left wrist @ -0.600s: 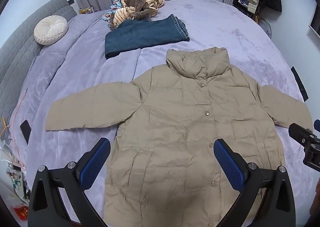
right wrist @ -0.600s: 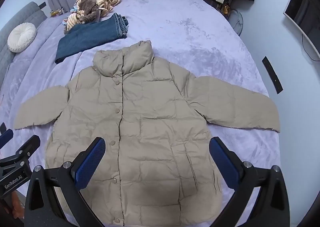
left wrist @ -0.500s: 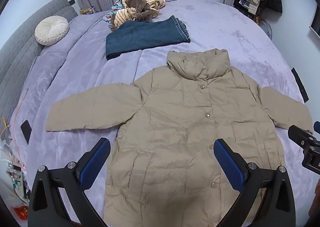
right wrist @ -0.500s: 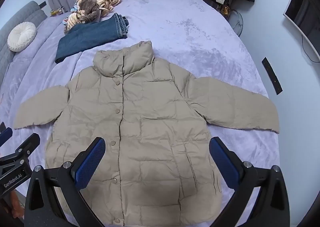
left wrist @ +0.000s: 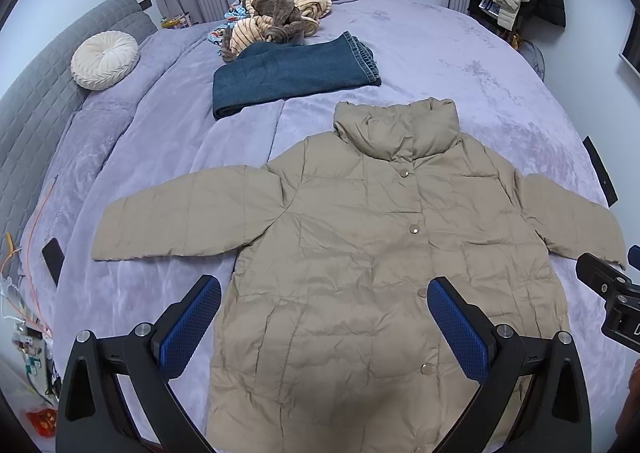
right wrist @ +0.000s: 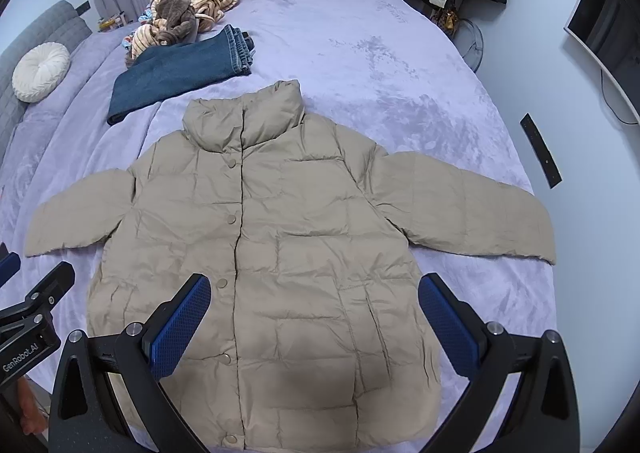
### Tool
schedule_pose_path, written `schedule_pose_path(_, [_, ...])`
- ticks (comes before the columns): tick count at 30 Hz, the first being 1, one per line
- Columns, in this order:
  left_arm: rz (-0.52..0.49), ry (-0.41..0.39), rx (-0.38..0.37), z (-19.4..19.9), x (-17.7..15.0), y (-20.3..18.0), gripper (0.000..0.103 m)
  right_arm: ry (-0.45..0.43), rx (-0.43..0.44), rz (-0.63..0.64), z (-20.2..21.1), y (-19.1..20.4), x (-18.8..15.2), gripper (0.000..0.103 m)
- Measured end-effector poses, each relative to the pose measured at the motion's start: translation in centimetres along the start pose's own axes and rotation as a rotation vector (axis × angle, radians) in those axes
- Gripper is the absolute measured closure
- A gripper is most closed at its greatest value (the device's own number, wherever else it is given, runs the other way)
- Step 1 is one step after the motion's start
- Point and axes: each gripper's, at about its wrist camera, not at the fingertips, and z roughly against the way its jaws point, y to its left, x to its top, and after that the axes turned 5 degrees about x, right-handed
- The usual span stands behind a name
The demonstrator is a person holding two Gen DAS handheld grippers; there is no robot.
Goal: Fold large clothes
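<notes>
A beige puffer jacket (left wrist: 360, 245) lies flat and buttoned on the lilac bed, collar away from me, both sleeves spread out; it also shows in the right wrist view (right wrist: 288, 229). My left gripper (left wrist: 324, 293) is open and empty, hovering above the jacket's lower left part. My right gripper (right wrist: 314, 289) is open and empty, hovering above the jacket's lower right part. Each gripper shows at the edge of the other's view: the right one (left wrist: 612, 293), the left one (right wrist: 28, 313).
Folded blue jeans (left wrist: 292, 73) lie beyond the collar, with a heap of striped and brown clothes (left wrist: 276, 13) behind. A round white cushion (left wrist: 105, 59) rests by the grey headboard. A black phone (left wrist: 53, 255) lies at the bed's left edge, a dark remote (right wrist: 541, 150) at the right.
Both views have shifted very slightly; the jacket lies as before and both grippers stay open.
</notes>
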Motion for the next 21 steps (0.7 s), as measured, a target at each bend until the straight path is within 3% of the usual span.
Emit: schedule_pose_path(21, [0.0, -0.003, -0.001, 0.05, -0.11, 0.15, 0.0, -0.001, -0.001, 0.004, 0.17, -0.07, -0.13, 0.0])
